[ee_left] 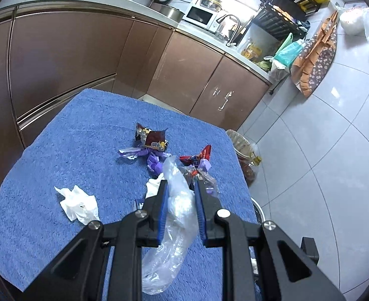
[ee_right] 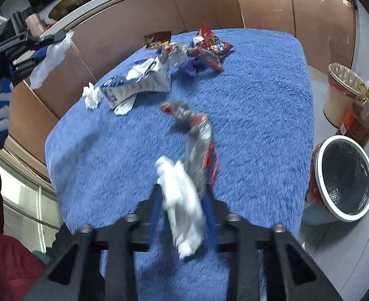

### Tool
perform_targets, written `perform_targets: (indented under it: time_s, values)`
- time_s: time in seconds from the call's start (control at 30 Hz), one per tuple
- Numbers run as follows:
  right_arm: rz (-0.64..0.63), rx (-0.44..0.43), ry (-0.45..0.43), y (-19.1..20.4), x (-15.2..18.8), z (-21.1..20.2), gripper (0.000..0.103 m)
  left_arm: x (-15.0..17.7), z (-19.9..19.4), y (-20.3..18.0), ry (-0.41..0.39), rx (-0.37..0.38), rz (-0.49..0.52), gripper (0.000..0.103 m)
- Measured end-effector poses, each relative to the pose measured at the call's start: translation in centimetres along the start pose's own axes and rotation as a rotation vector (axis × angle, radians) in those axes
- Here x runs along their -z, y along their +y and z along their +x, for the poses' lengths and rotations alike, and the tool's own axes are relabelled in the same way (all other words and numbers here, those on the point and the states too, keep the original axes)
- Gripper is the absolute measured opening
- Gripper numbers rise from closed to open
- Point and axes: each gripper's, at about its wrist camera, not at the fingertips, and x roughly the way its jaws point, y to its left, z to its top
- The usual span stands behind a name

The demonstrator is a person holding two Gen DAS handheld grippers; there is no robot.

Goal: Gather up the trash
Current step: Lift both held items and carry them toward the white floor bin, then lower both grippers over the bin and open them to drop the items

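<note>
Tissue (ee_right: 184, 213) sits between my right gripper's (ee_right: 182, 195) parted pads, blurred above the blue towel (ee_right: 259, 115). My left gripper (ee_left: 180, 188) clamps a clear plastic bag (ee_left: 177, 213). Farther off lie wrappers (ee_left: 151, 139), and a bin (ee_right: 345, 178) stands beside the table.

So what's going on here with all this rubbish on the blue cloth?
A person is clearing trash off a table covered with a blue towel, holding a two-finger gripper in each hand. The left gripper is closed on a crumpled clear plastic bag. The right gripper has a white tissue and a clear wrapper between its fingers; whether it grips them is unclear. Snack wrappers, more tissue and a flattened carton lie on the towel. A lined bin stands on the floor beside the table.
</note>
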Motion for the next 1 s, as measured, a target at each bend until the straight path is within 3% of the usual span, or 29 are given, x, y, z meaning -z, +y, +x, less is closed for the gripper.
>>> perform_targets:
  time_s: [0.2, 0.37, 0.5, 0.7, 0.87, 1.0]
  values:
    - [0.005, 0.008, -0.002, 0.1, 1.4, -0.6, 0.034, 0.3, -0.5, -0.4, -0.005, 0.006, 0.008, 0.019]
    - [-0.017, 0.013, 0.014, 0.1, 2.0, -1.1, 0.01, 0.6, -0.1, -1.7, 0.004, 0.027, 0.03, 0.019]
    - [-0.05, -0.013, 0.005, 0.6, 3.0, -2.0, 0.007, 0.5, 0.8, -3.4, 0.021, 0.051, 0.065, 0.019]
    - [-0.05, -0.1, -0.098, 0.3, 3.3, -4.9, 0.007, 0.6, 3.7, -7.3, 0.079, 0.119, 0.129, 0.019]
    - [0.065, -0.007, -0.204, -3.5, 2.5, -7.5, 0.007, 0.6, 8.5, -12.7, 0.155, 0.184, 0.2, 0.019]
    - [0.227, 0.125, -0.274, -8.9, 1.9, -9.3, 0.007, 1.0, 13.4, -18.2, 0.224, 0.231, 0.278, 0.019]
